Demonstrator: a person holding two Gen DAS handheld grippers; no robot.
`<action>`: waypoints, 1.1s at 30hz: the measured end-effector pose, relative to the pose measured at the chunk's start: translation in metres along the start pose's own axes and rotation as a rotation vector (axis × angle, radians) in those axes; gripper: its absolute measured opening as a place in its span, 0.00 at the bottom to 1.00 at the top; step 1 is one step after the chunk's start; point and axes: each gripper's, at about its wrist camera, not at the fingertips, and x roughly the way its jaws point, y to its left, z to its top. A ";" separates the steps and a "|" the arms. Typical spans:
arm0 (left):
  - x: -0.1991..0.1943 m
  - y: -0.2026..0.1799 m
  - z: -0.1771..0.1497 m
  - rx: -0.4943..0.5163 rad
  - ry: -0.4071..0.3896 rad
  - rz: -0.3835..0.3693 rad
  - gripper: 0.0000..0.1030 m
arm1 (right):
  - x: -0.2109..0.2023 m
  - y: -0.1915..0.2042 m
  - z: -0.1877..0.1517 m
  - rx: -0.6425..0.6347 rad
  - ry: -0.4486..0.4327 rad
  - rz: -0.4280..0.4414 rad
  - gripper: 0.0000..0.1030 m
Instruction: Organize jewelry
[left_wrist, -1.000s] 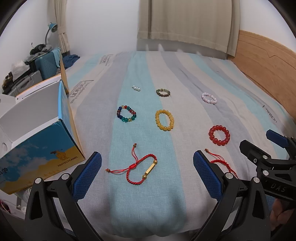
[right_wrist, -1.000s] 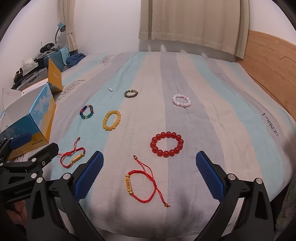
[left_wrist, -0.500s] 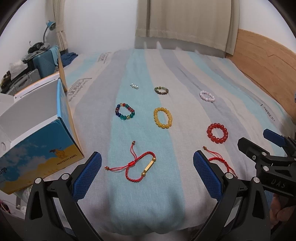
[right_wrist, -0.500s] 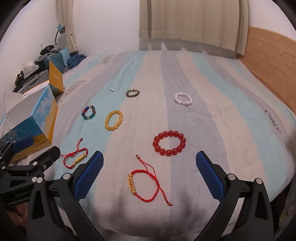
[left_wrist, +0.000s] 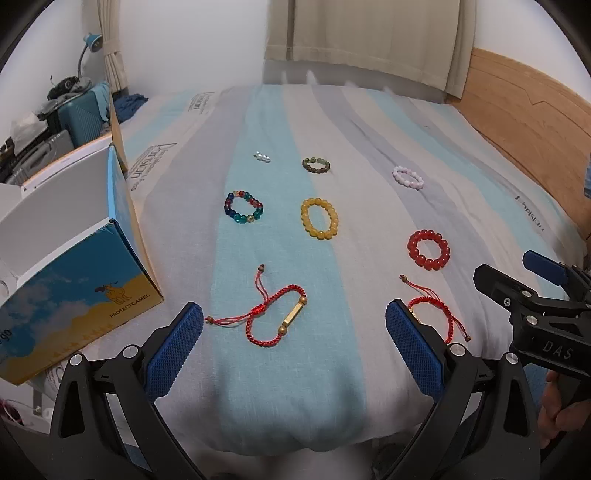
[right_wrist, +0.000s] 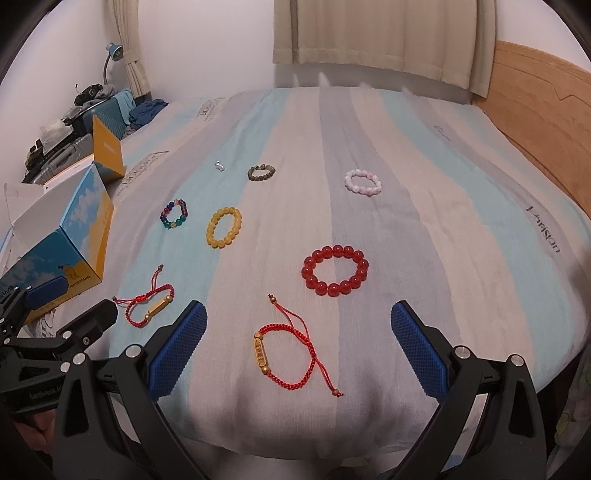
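Several bracelets lie spread on the striped bedspread. A red cord bracelet with a gold bar (left_wrist: 275, 320) lies just ahead of my left gripper (left_wrist: 293, 350), which is open and empty. A second red cord bracelet (right_wrist: 286, 349) lies between the open, empty fingers of my right gripper (right_wrist: 299, 350). Farther back are a red bead bracelet (right_wrist: 335, 270), a yellow bead bracelet (left_wrist: 319, 218), a multicolour bead bracelet (left_wrist: 243, 211), a dark green one (left_wrist: 316, 165), a pink one (right_wrist: 362, 182) and a small pearl piece (left_wrist: 262, 157).
An open blue-and-yellow cardboard box (left_wrist: 70, 266) stands at the left bed edge. Suitcases and clutter (left_wrist: 74, 110) fill the far left corner. A wooden headboard (left_wrist: 528, 118) runs along the right. The bed's front edge drops off just under both grippers.
Both grippers have drawn back slightly toward the bed's front edge, so the bracelets sit a little farther ahead. Neither gripper has taken hold of anything.
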 end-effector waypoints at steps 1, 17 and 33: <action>0.000 0.000 0.000 0.000 0.001 0.002 0.94 | 0.000 0.000 -0.001 0.003 0.004 0.000 0.93; 0.005 -0.002 0.001 0.007 0.004 0.016 0.94 | 0.002 0.001 0.000 0.001 0.012 0.000 0.93; 0.037 0.008 0.001 0.032 0.033 0.027 0.94 | 0.026 -0.014 -0.006 -0.011 0.075 -0.015 0.93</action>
